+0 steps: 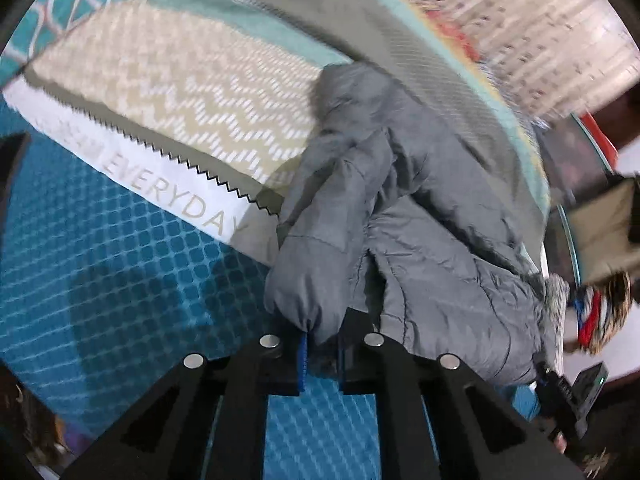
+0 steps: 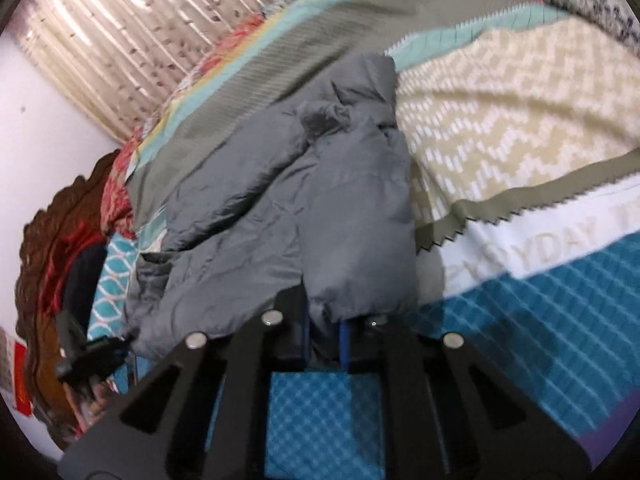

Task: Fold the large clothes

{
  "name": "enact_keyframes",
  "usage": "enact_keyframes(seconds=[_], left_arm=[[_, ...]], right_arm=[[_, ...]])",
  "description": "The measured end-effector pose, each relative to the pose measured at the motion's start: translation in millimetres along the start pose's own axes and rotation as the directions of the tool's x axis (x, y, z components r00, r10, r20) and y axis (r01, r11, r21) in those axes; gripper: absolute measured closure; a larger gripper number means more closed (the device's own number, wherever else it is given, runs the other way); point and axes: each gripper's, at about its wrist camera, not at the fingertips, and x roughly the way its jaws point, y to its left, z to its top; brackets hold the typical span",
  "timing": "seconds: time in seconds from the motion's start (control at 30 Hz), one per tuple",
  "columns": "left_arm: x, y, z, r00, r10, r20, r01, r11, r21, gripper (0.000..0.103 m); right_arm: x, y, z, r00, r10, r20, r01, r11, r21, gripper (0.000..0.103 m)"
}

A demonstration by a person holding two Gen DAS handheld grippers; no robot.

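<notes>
A puffy grey quilted jacket (image 1: 420, 240) with crinkled, slightly shiny fabric lies bunched on a patterned bedspread (image 1: 120, 260) of teal diamond weave, beige zigzag and a white lettered band. The left gripper (image 1: 320, 344) pinches a rounded sleeve cuff; the right gripper (image 2: 326, 326) is clamped narrowly on another cuff.

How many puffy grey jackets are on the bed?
1. One puffy grey quilted jacket lies bunched on the patterned bedspread, its near edge between the jaws of both the left gripper and the right gripper. More clothes could be hidden underneath.
</notes>
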Motion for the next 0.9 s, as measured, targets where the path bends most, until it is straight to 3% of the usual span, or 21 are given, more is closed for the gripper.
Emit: enact_keyframes(seconds=[0.1,0.2,0.23,0.3,0.33,0.43,0.57,0.7,0.83,0.9], left_arm=[[-18.0,6.6,-28.1,0.999,-0.025,-0.037,0.025,1.000,0.016,0.097],[-14.9,17.7,-57.2,0.997,0.007,-0.079,-0.005,1.000,0.024,0.098],[-5.3,23.1,-68.5,0.994,0.043,-0.105,-0.040,0.999,0.029,0.101],[13.5,34.7,-80.6,0.985,0.095,-0.145,-0.092,0.995,0.025,0.103],[14.3,37.7,-80.4,0.986,0.086,-0.143,-0.084,0.996,0.017,0.103],[-7.8,41.9,-74.9,0.990,0.068,-0.128,-0.071,0.997,-0.021,0.103],[-60.7,51.8,-74.3,0.998,0.059,-0.023,-0.059,0.998,0.001,0.103],[-101.9,59.0,-73.3,0.982,0.173,0.078,-0.177,0.983,0.040,0.103],[-110.0,41.7,-37.3,0.968,0.218,0.127,-0.231,0.968,0.093,0.103],[-103.7,19.4,-10.8,0.962,0.231,0.144,-0.253,0.955,0.156,0.103]], right_arm=[[-27.0,-8.4,-20.1,1.000,0.002,-0.007,-0.002,1.000,0.002,0.094],[-35.4,-22.4,-48.2,0.997,-0.051,-0.050,0.050,0.999,-0.014,0.094],[-30.9,-28.7,-58.4,0.994,-0.085,-0.075,0.084,0.996,-0.020,0.090],[-17.3,-38.4,-68.7,0.986,-0.127,-0.105,0.129,0.992,0.007,0.064],[-13.4,-46.7,-69.7,0.983,-0.145,-0.110,0.149,0.988,0.032,0.047],[-22.3,-60.6,-65.9,0.993,-0.077,-0.093,0.090,0.987,0.135,0.047],[-71.4,-57.4,-47.2,0.986,-0.156,0.050,0.153,0.986,0.066,0.047],[-91.0,-31.2,-9.5,0.980,-0.153,0.124,0.162,0.984,-0.072,0.047],[-53.1,24.7,49.6,0.991,-0.088,0.102,0.111,0.961,-0.251,0.046],[-15.7,55.6,79.4,0.998,-0.044,0.051,0.058,0.950,-0.308,0.039]])
